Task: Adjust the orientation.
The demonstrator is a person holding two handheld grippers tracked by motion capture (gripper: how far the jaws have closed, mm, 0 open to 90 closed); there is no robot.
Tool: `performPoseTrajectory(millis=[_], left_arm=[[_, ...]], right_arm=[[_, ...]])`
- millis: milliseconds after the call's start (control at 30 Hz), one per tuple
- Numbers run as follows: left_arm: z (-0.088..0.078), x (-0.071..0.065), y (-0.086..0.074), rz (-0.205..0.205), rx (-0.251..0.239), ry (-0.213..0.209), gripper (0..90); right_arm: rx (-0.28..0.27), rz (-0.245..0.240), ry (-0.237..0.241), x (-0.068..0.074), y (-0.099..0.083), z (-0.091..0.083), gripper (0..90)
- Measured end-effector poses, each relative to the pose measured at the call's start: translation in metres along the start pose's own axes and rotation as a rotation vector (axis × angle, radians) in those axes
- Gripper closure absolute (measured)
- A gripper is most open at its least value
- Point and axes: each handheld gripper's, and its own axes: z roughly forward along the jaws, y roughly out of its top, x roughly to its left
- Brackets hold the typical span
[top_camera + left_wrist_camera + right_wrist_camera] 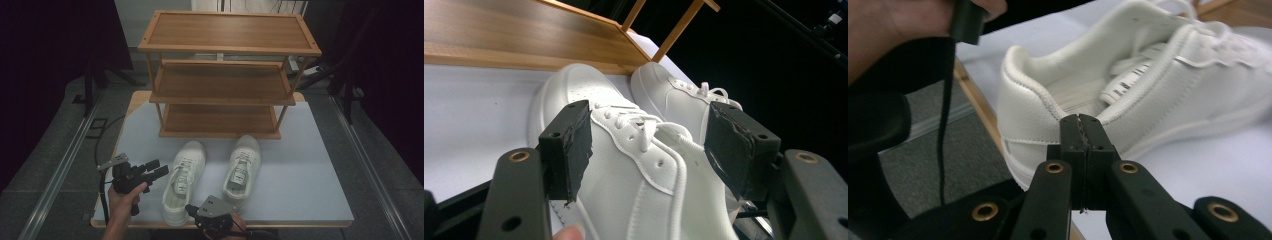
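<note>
Dark walls are standing all around a grey floor, and a counter point(300, 170) with a pale top is sitting in the middle. From the high view, a wooden rack point(225, 75) with three shelves is standing at the far side of the counter. Two white shoes are lying side by side in front of it, toes pointing at the rack. The left shoe point(182, 182) is lying just beside the left gripper point(159, 168), which a hand point(122, 202) is holding at the near left edge. Its jaws are pointing sideways at that shoe and are standing apart. The right shoe point(242, 170) is sitting a little farther over. The right gripper point(190, 208) is hanging at the near edge, close to the heel of the left shoe.

Looking along the left gripper point(649, 147), its two black jaws are gaping wide. The left shoe point(624, 170) is lying beyond them, showing between the two pads, and they are not pressing on it. The right shoe point(674, 95) is lying behind it, near the rack point(524, 40).

Looking along the right gripper point(1081, 132), its jaws are pressed together with nothing between them. The tips are pointing at the side of the left shoe point(1128, 95), very near its heel collar. I cannot tell if they are touching it.
</note>
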Motion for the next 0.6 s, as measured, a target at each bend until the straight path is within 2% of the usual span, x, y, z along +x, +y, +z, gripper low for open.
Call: performPoseTrajectory(millis=[167,300,433,533,567,600], left_arm=[[-0.003,0.003,0.001,-0.006,-0.006,0.0,35.6],[-0.003,0.003,0.001,-0.006,-0.004,-0.003,35.3],[-0.003,0.004,0.001,-0.006,-0.004,-0.002,35.2],[-0.001,0.002,0.0,0.002,0.003,-0.001,35.0],[-0.001,0.002,0.0,0.002,0.003,-0.001,35.0],[0.001,0.001,0.0,0.003,0.005,0.001,35.0]], right_arm=[[-0.002,-0.021,0.039,0.011,0.01,0.021,89.2],[0.003,-0.016,0.056,0.011,0.013,0.026,88.8],[-0.04,0.001,0.051,0.002,0.013,0.01,87.0],[-0.082,0.016,0.021,-0.01,0.012,-0.01,82.5],[-0.082,0.016,0.021,-0.01,0.012,-0.01,82.5],[-0.114,0.033,0.005,-0.019,0.01,-0.025,79.0]])
